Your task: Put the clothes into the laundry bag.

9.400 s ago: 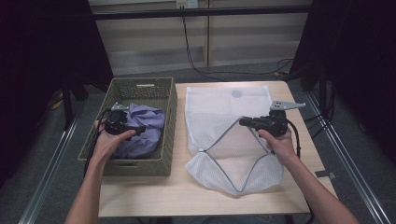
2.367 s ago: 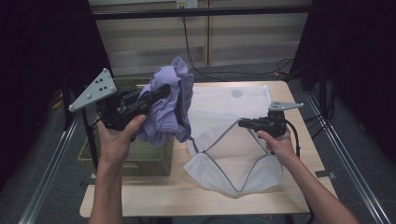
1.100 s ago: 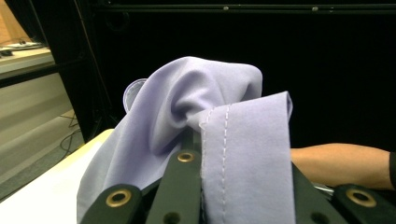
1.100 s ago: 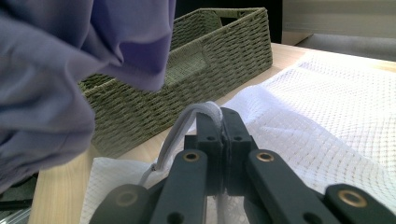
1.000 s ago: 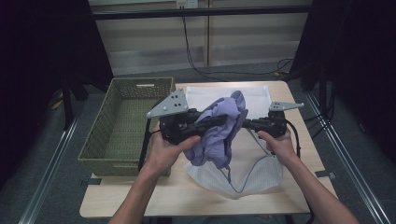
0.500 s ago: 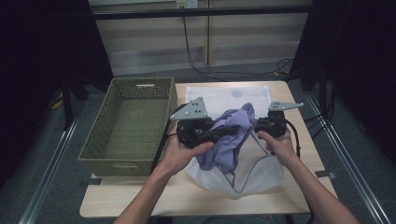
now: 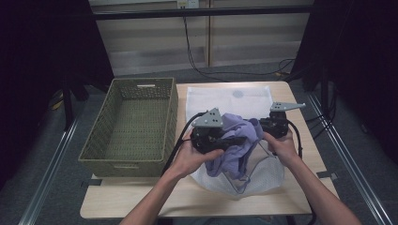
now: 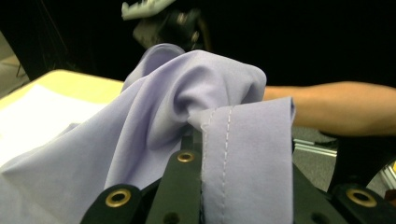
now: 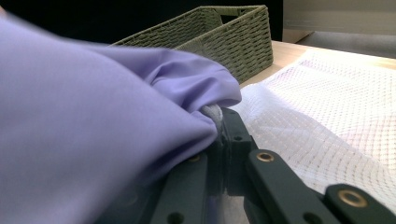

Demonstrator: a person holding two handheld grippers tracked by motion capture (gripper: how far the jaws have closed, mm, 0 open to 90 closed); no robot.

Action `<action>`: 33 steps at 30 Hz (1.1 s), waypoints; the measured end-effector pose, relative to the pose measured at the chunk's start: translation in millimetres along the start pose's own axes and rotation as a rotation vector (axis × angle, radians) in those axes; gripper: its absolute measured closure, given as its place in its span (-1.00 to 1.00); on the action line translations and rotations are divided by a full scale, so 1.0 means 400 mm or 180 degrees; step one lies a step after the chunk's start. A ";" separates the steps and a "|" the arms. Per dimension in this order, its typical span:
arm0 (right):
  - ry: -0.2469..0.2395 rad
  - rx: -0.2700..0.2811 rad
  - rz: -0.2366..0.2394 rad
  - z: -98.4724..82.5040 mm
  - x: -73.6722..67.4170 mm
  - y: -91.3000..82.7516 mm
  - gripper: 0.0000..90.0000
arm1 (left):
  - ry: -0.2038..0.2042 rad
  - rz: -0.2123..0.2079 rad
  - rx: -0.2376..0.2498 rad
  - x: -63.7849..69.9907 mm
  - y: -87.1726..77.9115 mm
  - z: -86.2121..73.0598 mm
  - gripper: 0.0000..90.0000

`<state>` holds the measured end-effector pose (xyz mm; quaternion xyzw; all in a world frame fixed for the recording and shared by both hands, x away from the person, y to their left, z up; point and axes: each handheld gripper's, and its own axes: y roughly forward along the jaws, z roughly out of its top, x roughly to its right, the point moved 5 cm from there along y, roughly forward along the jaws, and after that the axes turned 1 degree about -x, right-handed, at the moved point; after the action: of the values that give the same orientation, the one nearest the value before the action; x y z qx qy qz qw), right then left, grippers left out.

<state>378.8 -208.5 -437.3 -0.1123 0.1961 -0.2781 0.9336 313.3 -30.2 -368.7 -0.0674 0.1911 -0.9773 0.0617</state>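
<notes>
- Two grippers busy: left gripper [image 7: 234,140] clamped on lilac garment [image 7: 237,150], hanging it over bag mouth to drop in.
- Right gripper [image 7: 260,127] pinching mesh laundry bag [image 7: 253,176] rim, holding it open, table's near-right part.
- Wicker basket [image 7: 131,122] at left edge.

A pale wooden worktop [image 7: 300,197] with rounded corners is set on a grey carpeted floor [image 7: 56,197]. Behind it a low wall of light panels [image 7: 155,44] is seen, crossed at the top by a dark horizontal bar [image 7: 202,11]. A socket plate [image 7: 185,3] is mounted at the upper edge, and a black cable [image 7: 192,51] is hung from it down to the floor, where it is trailed off to the right. Both sides of the room are draped in black curtain [image 7: 42,56]. Metal rails [image 7: 51,173] are laid along the floor at either side of the worktop. The light is dim and even, cast from above.
</notes>
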 end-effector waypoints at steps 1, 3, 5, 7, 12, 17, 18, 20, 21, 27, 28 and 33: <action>-0.0011 0.0004 0.0005 0.001 0.000 0.000 0.97 | -0.0010 0.0004 -0.0025 -0.005 0.003 -0.007 0.88; -0.0006 0.0011 0.0015 0.002 -0.002 -0.002 0.97 | -0.0035 0.0005 -0.0110 -0.012 0.017 -0.026 0.88; -0.0010 0.0010 0.0013 0.002 -0.002 -0.003 0.97 | -0.0043 -0.0002 -0.0154 -0.013 0.027 -0.035 0.88; -0.0015 0.0007 0.0015 0.002 -0.003 -0.002 0.97 | -0.0048 -0.0006 -0.0216 -0.017 0.041 -0.047 0.88; -0.0006 -0.0007 0.0028 0.002 -0.006 -0.002 0.97 | -0.0116 0.0016 -0.0421 -0.038 0.082 -0.099 0.88; -0.0008 -0.0008 0.0040 0.002 -0.007 -0.002 0.97 | -0.0180 0.0053 -0.0521 -0.053 0.101 -0.125 0.88; -0.0002 -0.0019 0.0043 0.001 -0.008 -0.001 0.97 | -0.0197 0.0064 -0.0515 -0.055 0.105 -0.127 0.87; -0.0010 -0.0025 0.0050 0.000 -0.009 0.000 0.97 | -0.0220 0.0068 -0.0550 -0.060 0.117 -0.135 0.87; -0.0008 -0.0033 0.0043 0.000 -0.010 0.001 0.97 | -0.0261 0.0090 -0.0581 -0.065 0.134 -0.145 0.87; -0.0003 -0.0035 0.0050 0.000 -0.012 0.000 0.97 | -0.0285 0.0152 -0.0675 -0.082 0.174 -0.163 0.86; -0.0007 -0.0029 0.0047 0.001 -0.012 -0.001 0.97 | -0.0298 0.0165 -0.0691 -0.086 0.181 -0.167 0.86; -0.0001 -0.0029 0.0056 -0.001 -0.013 -0.004 0.97 | -0.0360 0.0178 -0.0769 -0.101 0.214 -0.194 0.83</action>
<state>374.0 -206.9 -435.6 -0.1148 0.1983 -0.2690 0.9355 349.1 -74.7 -477.1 -0.1239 0.3055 -0.9397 0.0910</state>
